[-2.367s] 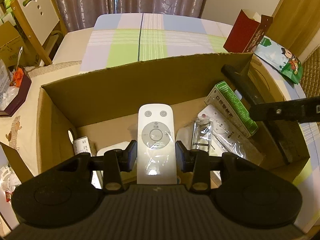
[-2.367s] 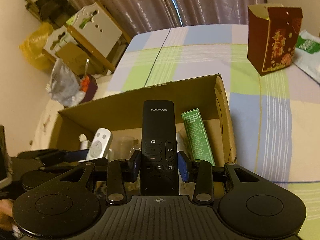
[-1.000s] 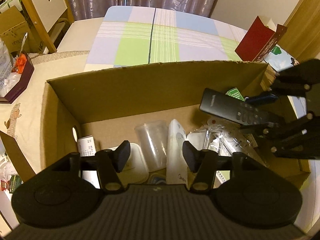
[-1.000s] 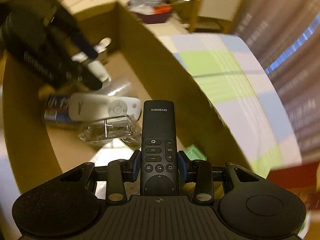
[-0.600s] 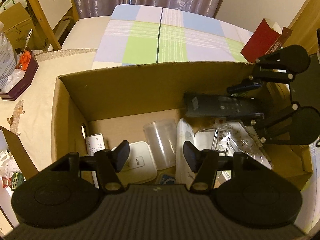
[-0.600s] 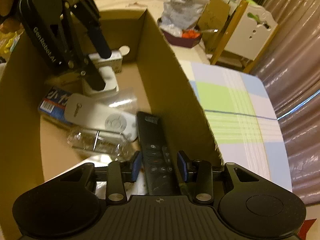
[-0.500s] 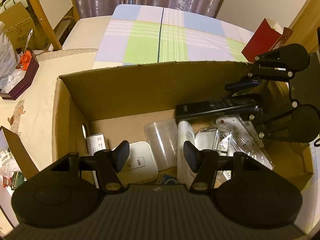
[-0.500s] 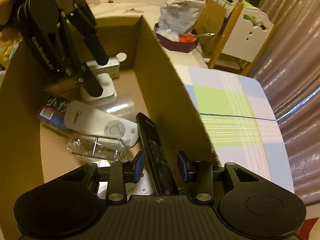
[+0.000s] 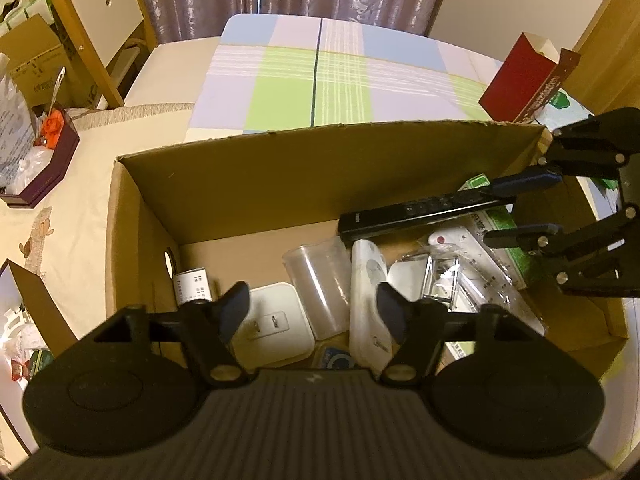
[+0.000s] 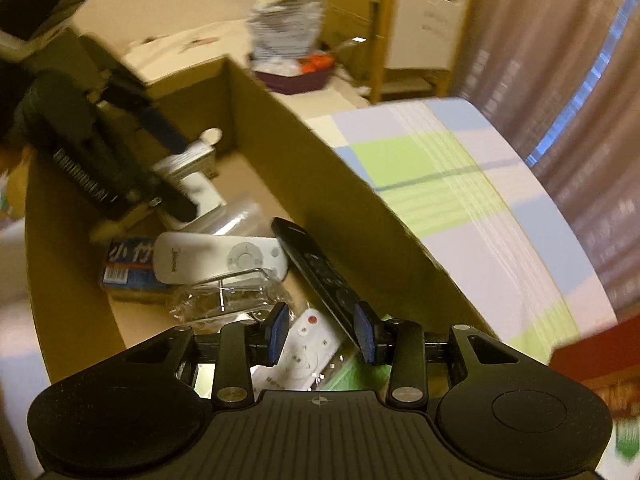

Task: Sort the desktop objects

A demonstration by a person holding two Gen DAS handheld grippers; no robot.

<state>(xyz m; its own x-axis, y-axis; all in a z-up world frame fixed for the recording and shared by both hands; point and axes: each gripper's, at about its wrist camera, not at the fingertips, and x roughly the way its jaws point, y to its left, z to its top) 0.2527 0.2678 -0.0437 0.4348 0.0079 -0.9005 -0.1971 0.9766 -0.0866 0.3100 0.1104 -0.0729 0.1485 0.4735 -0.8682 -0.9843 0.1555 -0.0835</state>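
Observation:
An open cardboard box [image 9: 256, 184] holds the sorted items. The black remote [image 9: 424, 214] lies inside along the far wall, seen closer as the black remote [image 10: 320, 276], with its near end between the right fingers but free of them. My right gripper [image 10: 320, 334] is open and reaches in from the box's right side, shown as the right gripper [image 9: 492, 213]. The white remote [image 9: 366, 300] rests on the box floor beside a clear cup [image 9: 316, 284]. My left gripper [image 9: 313, 306] hovers open and empty above them.
Also in the box are a white square case [image 9: 276, 320], crinkled clear packaging [image 9: 440, 276], a bagged white remote [image 10: 304, 344], a green carton [image 9: 500, 220] and a blue pack [image 10: 128, 264]. Behind it lie a checked cloth [image 9: 320, 80] and a red carton [image 9: 524, 76].
The left gripper opened and dropped the white remote into the box. The right gripper swung in from the right, opened, and the black remote now lies against the far wall.

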